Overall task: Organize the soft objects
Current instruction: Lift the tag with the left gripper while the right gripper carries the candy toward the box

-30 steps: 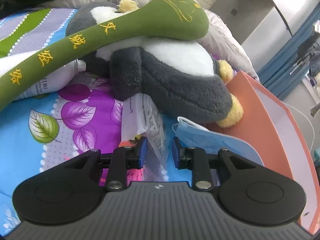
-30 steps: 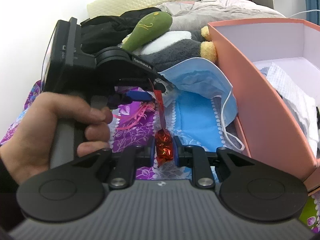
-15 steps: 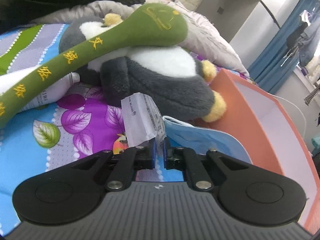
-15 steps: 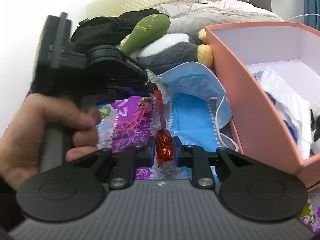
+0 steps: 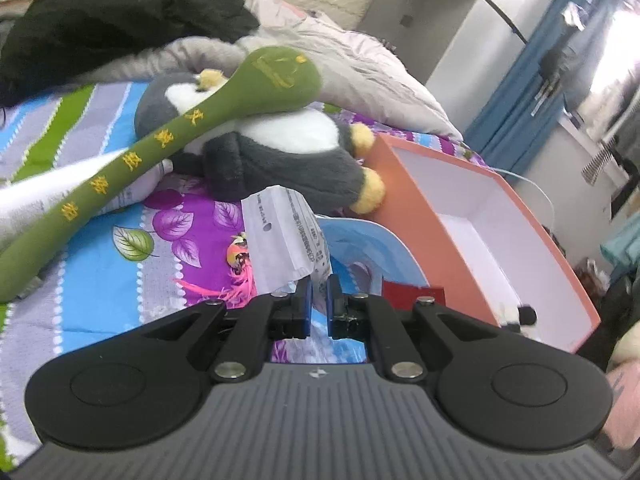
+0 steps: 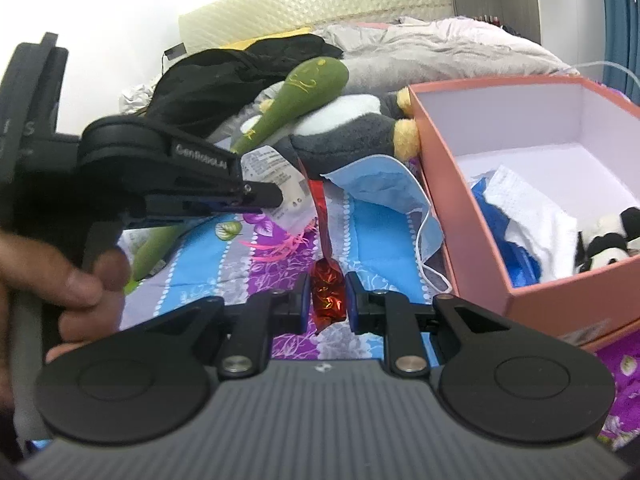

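Observation:
My left gripper (image 5: pixel 318 296) is shut on a clear printed plastic packet (image 5: pixel 286 236) and holds it lifted above the bedspread; the packet also shows in the right wrist view (image 6: pixel 280 184). My right gripper (image 6: pixel 325 300) is shut on a red foil wrapper (image 6: pixel 328 296) with a long red tail. A grey and white penguin plush (image 5: pixel 280 152) lies under a green long-handled plush (image 5: pixel 192 120). A blue face mask (image 6: pixel 384 184) leans on the pink box (image 6: pixel 460 216).
The pink box (image 5: pixel 416 216) stands at the right and holds white and blue cloth (image 6: pixel 524 216) and a small panda toy (image 6: pixel 608 240). Black clothing (image 5: pixel 104 20) and a grey quilt (image 5: pixel 344 64) lie behind the plush toys. A white bottle (image 5: pixel 48 196) lies at the left.
My left gripper closed on the plastic packet and lifted it up and back from the bed. My right gripper kept its hold on the red wrapper and barely moved.

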A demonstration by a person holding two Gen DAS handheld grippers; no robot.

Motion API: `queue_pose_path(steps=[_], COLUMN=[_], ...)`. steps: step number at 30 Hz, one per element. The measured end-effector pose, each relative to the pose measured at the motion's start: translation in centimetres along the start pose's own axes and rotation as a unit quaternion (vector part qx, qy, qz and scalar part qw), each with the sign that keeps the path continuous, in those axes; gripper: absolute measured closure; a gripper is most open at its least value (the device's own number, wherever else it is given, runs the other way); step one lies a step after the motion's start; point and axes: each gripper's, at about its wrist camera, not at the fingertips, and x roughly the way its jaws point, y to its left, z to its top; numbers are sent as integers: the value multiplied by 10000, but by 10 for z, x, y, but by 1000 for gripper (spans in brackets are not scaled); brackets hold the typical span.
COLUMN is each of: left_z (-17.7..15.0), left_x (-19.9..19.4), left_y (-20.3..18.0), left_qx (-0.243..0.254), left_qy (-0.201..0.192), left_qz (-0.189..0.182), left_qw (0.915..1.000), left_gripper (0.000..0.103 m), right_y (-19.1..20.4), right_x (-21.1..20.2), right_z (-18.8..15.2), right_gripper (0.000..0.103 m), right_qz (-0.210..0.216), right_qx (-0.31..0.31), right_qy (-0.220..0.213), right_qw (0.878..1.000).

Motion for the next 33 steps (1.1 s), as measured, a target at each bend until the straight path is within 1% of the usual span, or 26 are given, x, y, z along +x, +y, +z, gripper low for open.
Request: queue_pose_path(steps=[5, 8, 13, 17, 19, 23, 26, 29, 33], left_z=[-17, -30, -56, -68, -72, -77, -78, -79, -75], left_x=[-29, -42, -64, -82, -91, -109, -121, -130, -140], left_y=[-11, -16, -27, -30, -30, -29, -28, -31, -39], left_qx=[132, 168, 242, 157, 118, 123, 44, 58, 110], left_qy=[-56, 43, 117, 84, 68, 14, -18, -58, -122], left_qz=[-49, 41, 52, 101, 96, 202, 166, 137, 80], left_qw=[9999, 9998, 9996, 9998, 9999, 9997, 9999, 9999, 9998], left_gripper=[95, 95, 95, 95, 95, 95, 95, 95, 95], right_y=[5, 7, 8, 9, 10, 12, 13, 15, 14], right_x=[-21, -32, -47, -57, -63, -74, -82, -88, -99], right_z=[-5, -10, -15, -18, -18, -16, -15, -12, -5], right_gripper=[81, 81, 81, 81, 81, 81, 81, 81, 81], right_qz=[-29, -37, -20, 35, 80, 153, 178, 272, 289], right_qx=[-98, -142, -166, -178, -251, -283, -281, -273, -261], right_qy=[11, 43, 105, 199, 220, 231, 201, 185, 72], right_qw=[9999, 9999, 9998, 9996, 9994, 9992, 9992, 9991, 9992])
